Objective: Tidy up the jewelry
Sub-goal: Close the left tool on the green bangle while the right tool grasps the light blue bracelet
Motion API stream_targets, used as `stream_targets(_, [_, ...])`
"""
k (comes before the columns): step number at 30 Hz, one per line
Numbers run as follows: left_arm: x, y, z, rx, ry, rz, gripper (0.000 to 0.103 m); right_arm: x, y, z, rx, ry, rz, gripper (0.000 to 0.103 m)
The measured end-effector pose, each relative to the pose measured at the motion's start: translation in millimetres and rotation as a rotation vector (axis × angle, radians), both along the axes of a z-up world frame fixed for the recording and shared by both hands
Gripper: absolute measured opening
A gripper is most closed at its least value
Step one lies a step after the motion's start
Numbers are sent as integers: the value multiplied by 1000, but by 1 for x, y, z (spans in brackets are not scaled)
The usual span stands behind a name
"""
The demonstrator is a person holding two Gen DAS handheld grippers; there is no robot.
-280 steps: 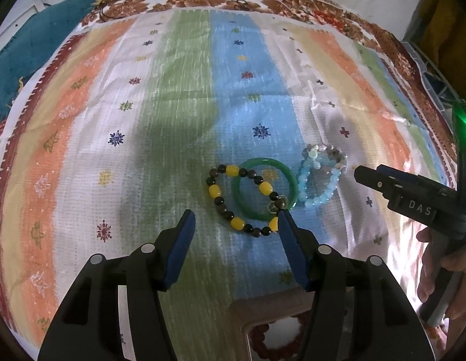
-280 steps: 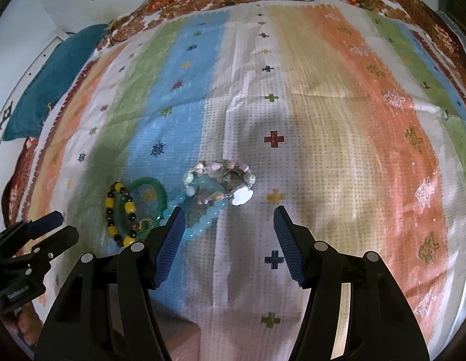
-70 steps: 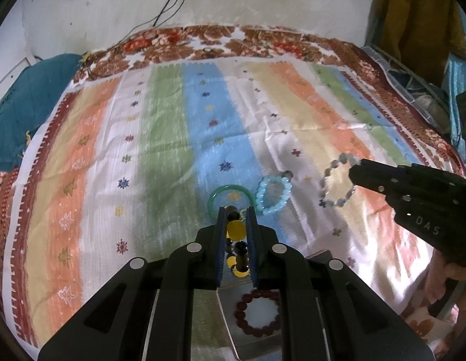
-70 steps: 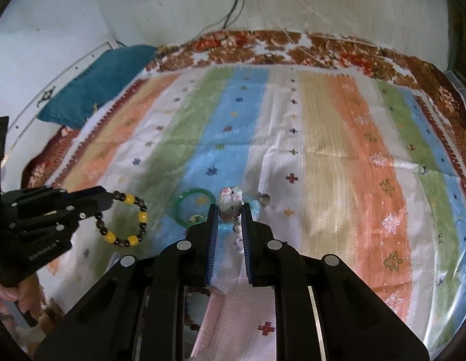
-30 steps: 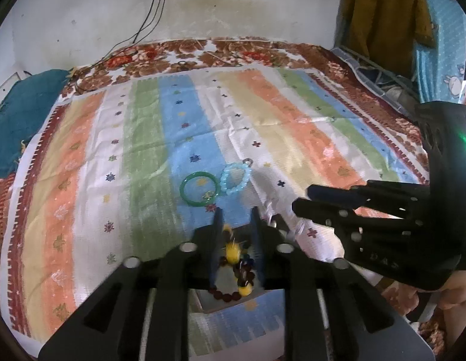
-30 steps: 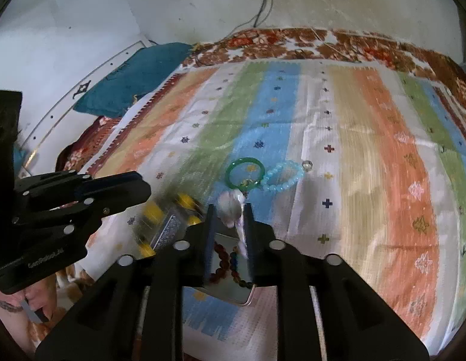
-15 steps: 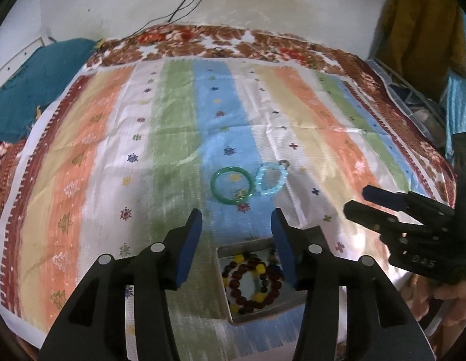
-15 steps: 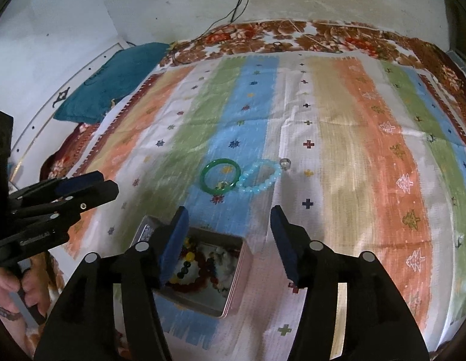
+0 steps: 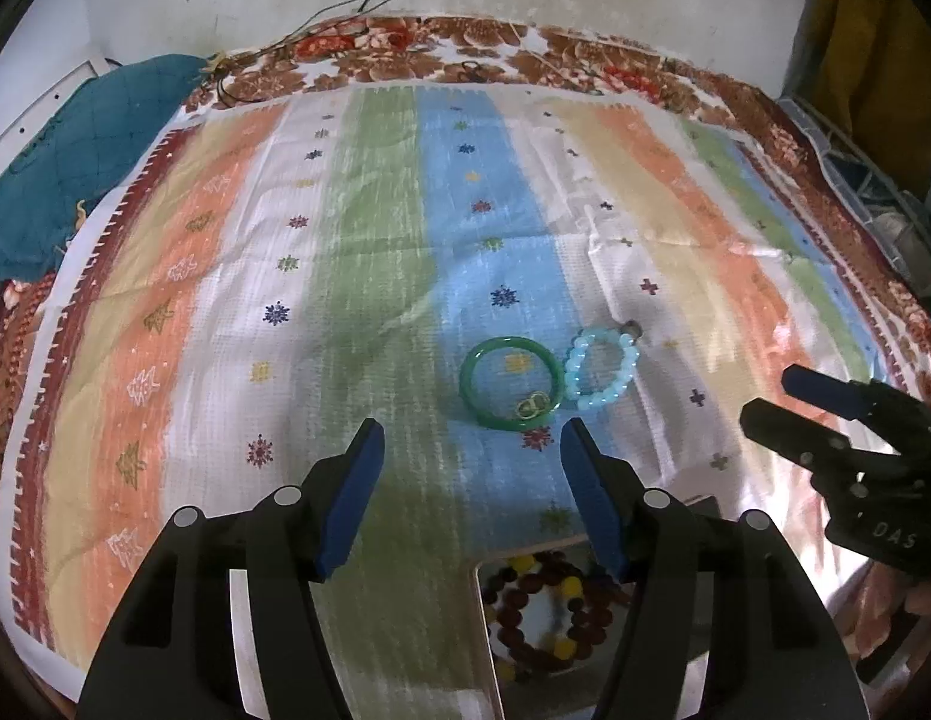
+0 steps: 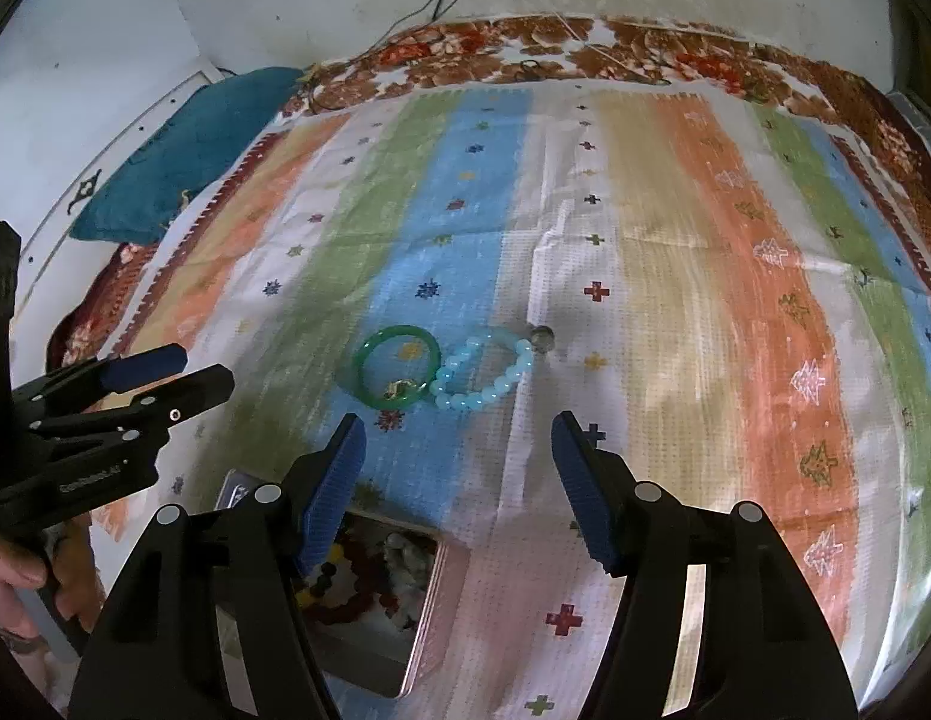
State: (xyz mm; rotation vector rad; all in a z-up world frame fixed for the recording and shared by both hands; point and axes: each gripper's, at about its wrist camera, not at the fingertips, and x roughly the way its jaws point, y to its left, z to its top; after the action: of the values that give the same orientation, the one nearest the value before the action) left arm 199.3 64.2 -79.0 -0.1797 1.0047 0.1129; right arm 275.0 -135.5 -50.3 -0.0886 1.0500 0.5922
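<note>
On the striped bed cover [image 9: 375, 252], just ahead of both grippers: green bangle [image 9: 509, 381] and pale blue bead bracelet [image 9: 598, 367], touching side by side, a small ring [image 10: 542, 337] at the bracelet's far end. Left gripper [image 9: 471, 480] and right gripper [image 10: 456, 468] with jaws spread, just opened, nothing between them. Tin [image 10: 432, 606] below (beads already inside). Bangle likely rigid, smooth, slippery: best pinched across the rim. Bracelet probably floppy: best pinched on a single bead.
</note>
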Motion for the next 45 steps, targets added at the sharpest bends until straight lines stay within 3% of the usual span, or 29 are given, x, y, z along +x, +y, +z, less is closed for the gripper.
stream_targets(4, [10,3,1,-30,-4,5,65,8,4,-5,-16,6,-5,64])
stream_targets(19, [40,5,-20,-8,53,-15,65,40,18,-39,-61,84,-27,64])
stream_targets(25, [50,11,-37,-73,98,-22,66,51,20,-49,-61,103,-33,64])
stream_targets(36, [72,7,-61,-4,158,-61,66,67,32,-67,-86,124,-28,64])
stream_targets(40, [79,11,-67,-62,171,-76,66,71,35,-73,-105,123,-23,64])
stream_targets(45, [87,8,-76,-36,192,-99,65,78,35,-82,-112,139,-32,64])
